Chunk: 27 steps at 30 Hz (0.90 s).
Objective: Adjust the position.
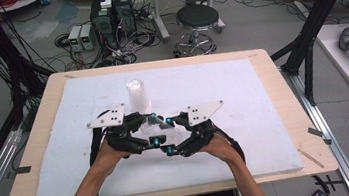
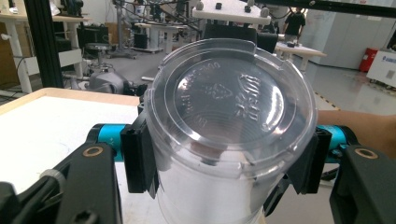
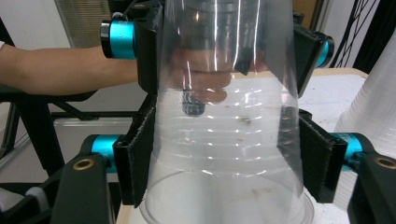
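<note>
— What does the left gripper (image 2: pixel 224 163) have?

— Its two black jaws are clamped on a clear plastic cup (image 2: pixel 229 126), one pad on each side of the wall near the base. In the left gripper view the cup's embossed bottom faces the camera.

— And the right gripper (image 3: pixel 224 158)?

— Clamped on the same cup, nearer the wide rim. The right gripper view looks along the cup's side, with those pads pressed to the wall and the left gripper's jaws gripping farther up.

— So where is the cup?

— Held lying between the two grippers, above the white mat (image 1: pixel 245 119) on the bench (image 1: pixel 295 113), toward the person's side. In the high view it is only a pale glint between the jaws (image 1: pixel 153 123).

— Anything close by?

— A stack of clear cups (image 1: pixel 138 96) stands upright on the mat just behind the grippers. Beyond the bench, a black stool (image 1: pixel 197 18) sits on the floor among cables.
</note>
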Each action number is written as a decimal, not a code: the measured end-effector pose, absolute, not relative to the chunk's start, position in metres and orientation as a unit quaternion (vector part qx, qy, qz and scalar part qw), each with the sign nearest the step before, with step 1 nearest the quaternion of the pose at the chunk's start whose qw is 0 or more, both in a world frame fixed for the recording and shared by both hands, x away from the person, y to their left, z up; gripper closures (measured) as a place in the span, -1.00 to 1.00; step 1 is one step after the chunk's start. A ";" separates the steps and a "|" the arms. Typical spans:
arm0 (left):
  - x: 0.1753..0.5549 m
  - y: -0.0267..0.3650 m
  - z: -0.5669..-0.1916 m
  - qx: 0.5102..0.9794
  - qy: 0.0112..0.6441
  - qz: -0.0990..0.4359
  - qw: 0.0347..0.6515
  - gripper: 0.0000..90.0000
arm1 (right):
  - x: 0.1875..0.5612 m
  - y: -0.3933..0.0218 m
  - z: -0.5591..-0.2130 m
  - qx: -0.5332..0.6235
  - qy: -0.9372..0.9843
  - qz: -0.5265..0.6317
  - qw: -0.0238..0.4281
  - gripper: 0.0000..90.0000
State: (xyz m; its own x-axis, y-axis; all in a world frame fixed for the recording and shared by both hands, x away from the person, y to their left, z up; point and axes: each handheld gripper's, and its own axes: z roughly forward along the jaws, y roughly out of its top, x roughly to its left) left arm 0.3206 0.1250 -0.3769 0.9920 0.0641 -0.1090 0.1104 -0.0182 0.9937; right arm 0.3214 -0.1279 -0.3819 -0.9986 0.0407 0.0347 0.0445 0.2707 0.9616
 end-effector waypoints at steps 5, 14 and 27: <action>0.320 0.124 -0.377 0.717 0.070 -0.006 0.694 -0.60 | 0.321 -0.129 -0.382 -0.027 -0.799 -0.601 -0.001 -0.30; 0.317 0.134 -0.375 0.743 0.085 0.010 0.664 -0.86 | 0.322 -0.133 -0.382 -0.036 -0.807 -0.590 -0.005 -0.29; 0.319 0.130 -0.353 0.918 0.074 0.014 0.390 -0.78 | 0.326 -0.125 -0.361 -0.042 -0.932 -0.360 -0.017 -0.28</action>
